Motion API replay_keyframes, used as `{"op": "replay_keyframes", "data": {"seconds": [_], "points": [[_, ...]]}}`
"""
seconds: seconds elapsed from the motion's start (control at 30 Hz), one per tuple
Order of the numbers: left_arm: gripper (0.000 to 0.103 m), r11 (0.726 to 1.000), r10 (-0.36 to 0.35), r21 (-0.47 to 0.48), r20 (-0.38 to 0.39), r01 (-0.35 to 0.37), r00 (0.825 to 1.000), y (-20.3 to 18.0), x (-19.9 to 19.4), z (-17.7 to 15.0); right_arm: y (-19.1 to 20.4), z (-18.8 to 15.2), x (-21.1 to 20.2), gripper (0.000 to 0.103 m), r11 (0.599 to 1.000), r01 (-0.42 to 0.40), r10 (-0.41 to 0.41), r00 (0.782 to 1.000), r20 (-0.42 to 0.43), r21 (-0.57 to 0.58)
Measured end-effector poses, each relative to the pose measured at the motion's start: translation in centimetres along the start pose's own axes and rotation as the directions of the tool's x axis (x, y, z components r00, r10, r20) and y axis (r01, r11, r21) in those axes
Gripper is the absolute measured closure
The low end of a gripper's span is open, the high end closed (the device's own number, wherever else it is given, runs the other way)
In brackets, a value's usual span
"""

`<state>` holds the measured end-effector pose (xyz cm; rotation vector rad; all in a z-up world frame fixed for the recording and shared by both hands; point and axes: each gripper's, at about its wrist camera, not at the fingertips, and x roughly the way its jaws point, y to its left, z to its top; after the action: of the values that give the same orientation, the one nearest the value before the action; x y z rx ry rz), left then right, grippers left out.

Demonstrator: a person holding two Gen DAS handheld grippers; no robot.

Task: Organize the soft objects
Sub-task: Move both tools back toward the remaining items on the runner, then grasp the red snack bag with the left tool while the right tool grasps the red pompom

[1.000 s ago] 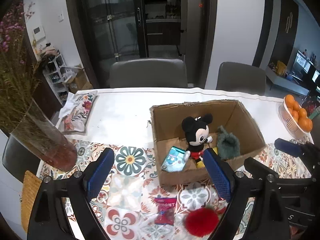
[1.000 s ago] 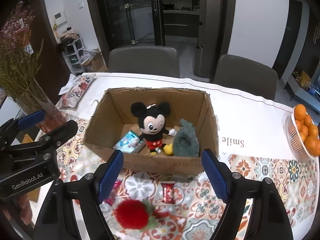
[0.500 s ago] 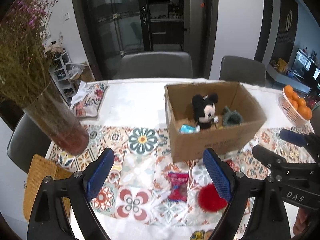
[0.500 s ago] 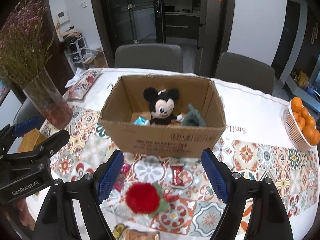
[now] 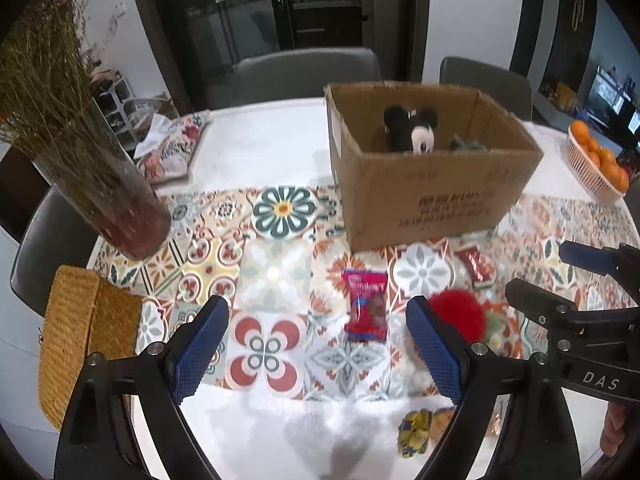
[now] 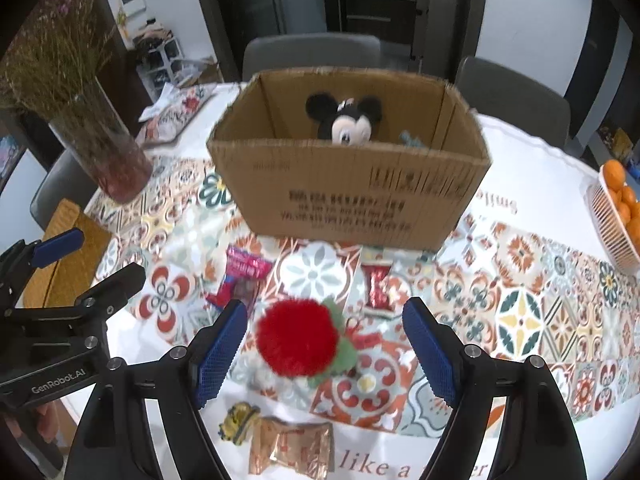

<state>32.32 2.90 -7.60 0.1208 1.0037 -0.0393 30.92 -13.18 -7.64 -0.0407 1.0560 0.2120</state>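
both gripper sets spread; red pompom [image 6: 296,336] lies between right gripper [image 6: 324,356] fingers, untouched.

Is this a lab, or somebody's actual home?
Most likely a home dining room: a table with a patterned runner, grey dining chairs around it, a basket of oranges, and a vase of dried flowers.

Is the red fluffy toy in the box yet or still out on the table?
Out. The red fluffy toy lies on the patterned mat before the cardboard box, between the open right gripper jaws.
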Motion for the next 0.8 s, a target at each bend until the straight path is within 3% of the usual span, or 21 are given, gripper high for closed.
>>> {"op": "replay_keyframes", "data": {"seconds": [0.43, 0.8], "points": [[0.012, 0.998, 0.004, 0.067, -0.138, 0.005, 0.990, 0.2, 5.5, -2.3, 1.4, -2.4, 6.1, 0.022, 0.997, -0.043, 0.029, 0.981, -0.194, -0.069], [0.012, 0.983, -0.131, 0.097, -0.211, 0.154, 0.969, -1.0, 10.9, -0.6, 1.9, -2.8, 10.2, 0.022, 0.988, -0.118, 0.086, 0.956, -0.279, -0.099]]}}
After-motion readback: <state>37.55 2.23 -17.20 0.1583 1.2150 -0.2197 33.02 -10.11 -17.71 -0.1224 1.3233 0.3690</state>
